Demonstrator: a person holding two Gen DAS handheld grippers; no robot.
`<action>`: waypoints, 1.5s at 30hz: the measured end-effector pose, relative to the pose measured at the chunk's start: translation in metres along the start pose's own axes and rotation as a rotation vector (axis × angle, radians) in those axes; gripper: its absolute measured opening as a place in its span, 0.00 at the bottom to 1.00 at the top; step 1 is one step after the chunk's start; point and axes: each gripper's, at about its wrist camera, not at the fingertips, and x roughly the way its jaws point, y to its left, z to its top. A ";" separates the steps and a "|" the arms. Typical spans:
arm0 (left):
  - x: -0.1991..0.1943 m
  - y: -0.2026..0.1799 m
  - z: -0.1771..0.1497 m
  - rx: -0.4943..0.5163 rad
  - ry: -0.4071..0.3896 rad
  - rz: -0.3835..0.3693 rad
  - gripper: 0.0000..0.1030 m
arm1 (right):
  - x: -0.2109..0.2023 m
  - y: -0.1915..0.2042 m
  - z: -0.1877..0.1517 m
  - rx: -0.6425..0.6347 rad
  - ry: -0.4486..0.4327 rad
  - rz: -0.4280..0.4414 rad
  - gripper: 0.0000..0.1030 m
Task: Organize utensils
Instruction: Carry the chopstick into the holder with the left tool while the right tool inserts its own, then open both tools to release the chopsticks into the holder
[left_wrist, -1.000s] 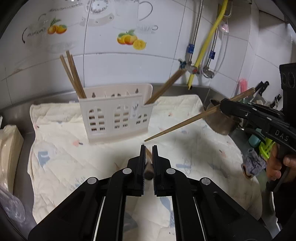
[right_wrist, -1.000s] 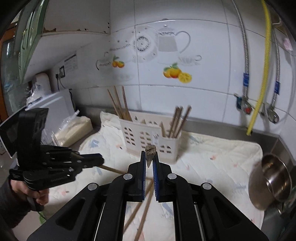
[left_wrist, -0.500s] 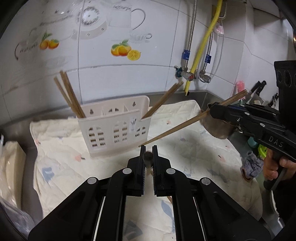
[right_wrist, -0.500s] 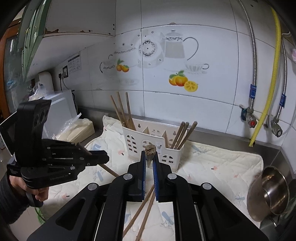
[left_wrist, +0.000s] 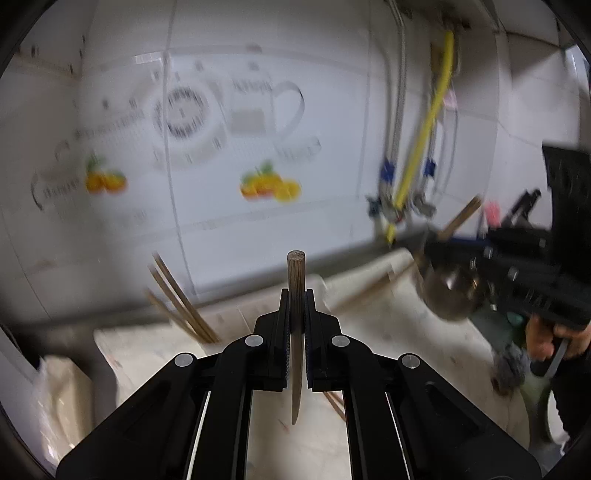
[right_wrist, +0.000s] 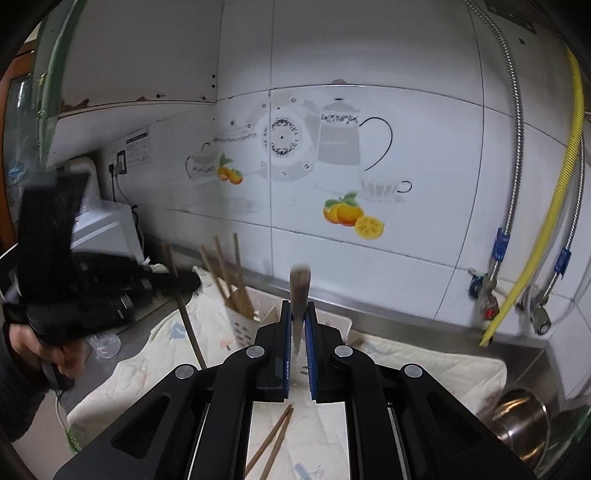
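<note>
Steel pot (beside cloth)

The utensil holder stands on the cloth before the tiled wall. Two loose chopsticks lie on the cloth nearer; a pot sits right

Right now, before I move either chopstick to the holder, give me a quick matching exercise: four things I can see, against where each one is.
Things:
1. left hand-held gripper
2. holder
3. pot
4. loose chopsticks

Places:
A. far right, at the cloth's edge
B. flat on the cloth
C. shut on an upright chopstick
D. by the wall, chopsticks standing in it

Pairs: 1-C, 2-D, 3-A, 4-B
</note>
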 end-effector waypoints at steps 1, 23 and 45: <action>-0.004 0.004 0.010 -0.004 -0.020 0.004 0.05 | 0.002 -0.001 0.003 0.001 0.002 0.000 0.07; 0.055 0.073 0.043 -0.122 -0.039 0.148 0.05 | 0.060 -0.023 0.030 0.048 -0.022 -0.051 0.07; 0.058 0.073 0.003 -0.163 0.029 0.115 0.35 | 0.083 -0.027 -0.007 0.078 0.054 -0.061 0.16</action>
